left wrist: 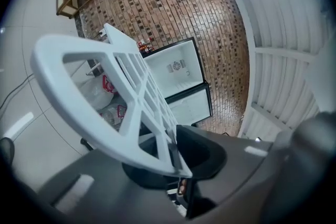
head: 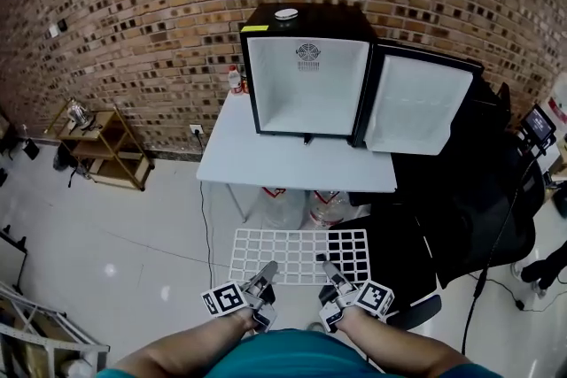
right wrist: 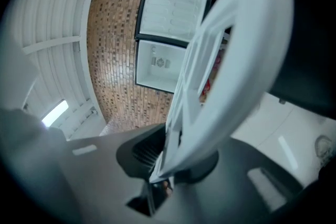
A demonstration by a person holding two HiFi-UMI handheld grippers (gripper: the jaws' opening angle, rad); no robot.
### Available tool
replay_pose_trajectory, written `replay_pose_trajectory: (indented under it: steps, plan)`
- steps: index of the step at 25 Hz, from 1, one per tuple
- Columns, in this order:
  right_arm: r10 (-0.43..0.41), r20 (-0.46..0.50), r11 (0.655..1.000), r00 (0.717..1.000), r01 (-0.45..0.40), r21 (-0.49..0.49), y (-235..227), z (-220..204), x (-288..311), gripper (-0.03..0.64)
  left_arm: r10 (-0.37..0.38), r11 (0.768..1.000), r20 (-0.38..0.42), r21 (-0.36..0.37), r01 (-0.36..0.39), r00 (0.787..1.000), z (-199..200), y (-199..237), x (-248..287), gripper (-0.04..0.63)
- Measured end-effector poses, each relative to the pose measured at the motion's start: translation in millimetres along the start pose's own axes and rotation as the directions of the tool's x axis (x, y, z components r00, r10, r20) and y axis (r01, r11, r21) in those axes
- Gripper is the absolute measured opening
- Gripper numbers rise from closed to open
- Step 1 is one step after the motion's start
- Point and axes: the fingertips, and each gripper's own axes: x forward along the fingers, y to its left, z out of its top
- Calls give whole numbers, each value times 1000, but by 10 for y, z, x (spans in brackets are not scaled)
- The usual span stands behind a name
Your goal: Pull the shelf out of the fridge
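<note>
1. One white grid shelf (head: 299,256) is out of the fridge (head: 306,84), held in the air close to the person and well apart from the fridge. It lies roughly flat, long axis left to right, far edge toward the table (head: 266,164).
2. The left gripper (head: 263,277) is clamped on the shelf's near edge, left of middle. The right gripper (head: 330,274) is clamped on the same edge, right of middle.
3. Both bare forearms (head: 177,351) reach forward from the near side, with the grippers angled slightly toward each other.
4. The fridge stands on the white table against a brick wall (head: 159,4), its door (head: 416,106) swung open to the right. A pale glossy floor (head: 133,243) lies below, with a wooden rack (head: 104,146) far left and a black chair (head: 461,217) at the right.
</note>
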Motion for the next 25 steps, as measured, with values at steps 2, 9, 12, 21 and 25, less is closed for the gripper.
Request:
replay_pose_trajectory:
  steps: [2, 9, 12, 21, 25]
  plan:
    - [-7, 14, 1000, 1000, 7, 9, -2, -178, 39, 43, 3, 1000, -25, -6, -4, 1000, 47, 103, -131, 55]
    - [-99, 27, 995, 995, 98, 30, -145, -640, 26, 44, 14, 999, -86, -50, -19, 996, 59, 397, -470, 56]
    - [-99, 41, 995, 994, 97, 37, -159, -662, 18, 46, 23, 999, -105, -24, -25, 994, 66, 427, -478, 57]
    - [-85, 49, 996, 995, 83, 36, -148, -665, -77, 46, 15, 999, -108, -35, -19, 994, -43, 387, -492, 57]
    - [-99, 40, 995, 994, 98, 19, -163, -660, -91, 46, 12, 999, -97, -41, -16, 995, -50, 370, -497, 57]
